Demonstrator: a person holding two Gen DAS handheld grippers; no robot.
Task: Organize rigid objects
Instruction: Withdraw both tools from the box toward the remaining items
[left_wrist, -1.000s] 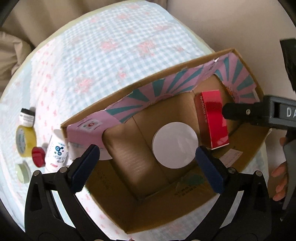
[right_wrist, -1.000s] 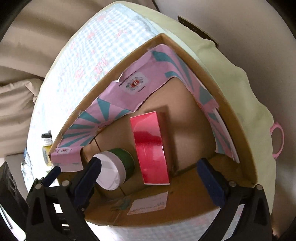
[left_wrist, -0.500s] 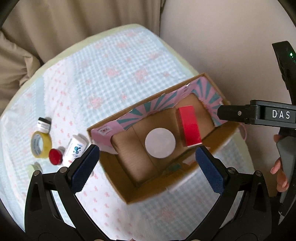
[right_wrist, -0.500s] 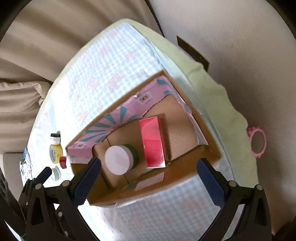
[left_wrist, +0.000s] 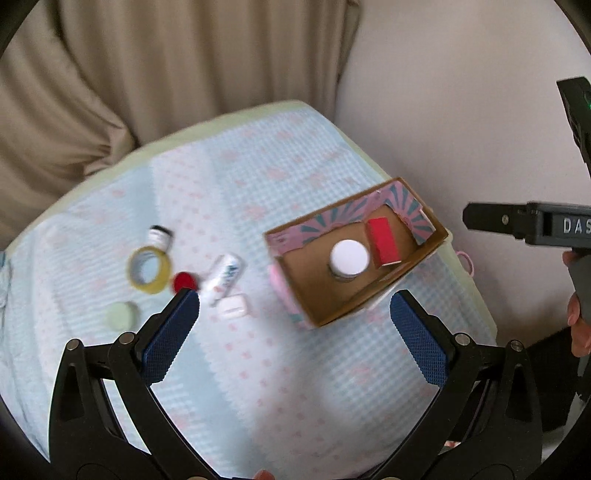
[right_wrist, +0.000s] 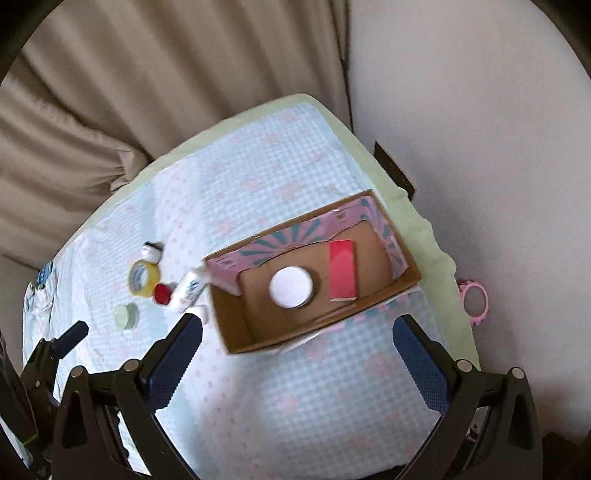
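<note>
An open cardboard box stands on the checked cloth. Inside it are a red carton and a white-lidded jar. Left of the box lie a white tube, a small white case, a red cap, a yellow tape roll, a small black-capped bottle and a pale green lid. My left gripper and right gripper are open, empty, high above the table.
Beige curtains hang behind the table. A pale wall is on the right. A pink ring hangs off the table's right edge. The right gripper's body shows at the right of the left wrist view.
Both grippers have pulled back and up from the box, which now looks much smaller. The loose items left of the box have come into fuller view. Both stay open.
</note>
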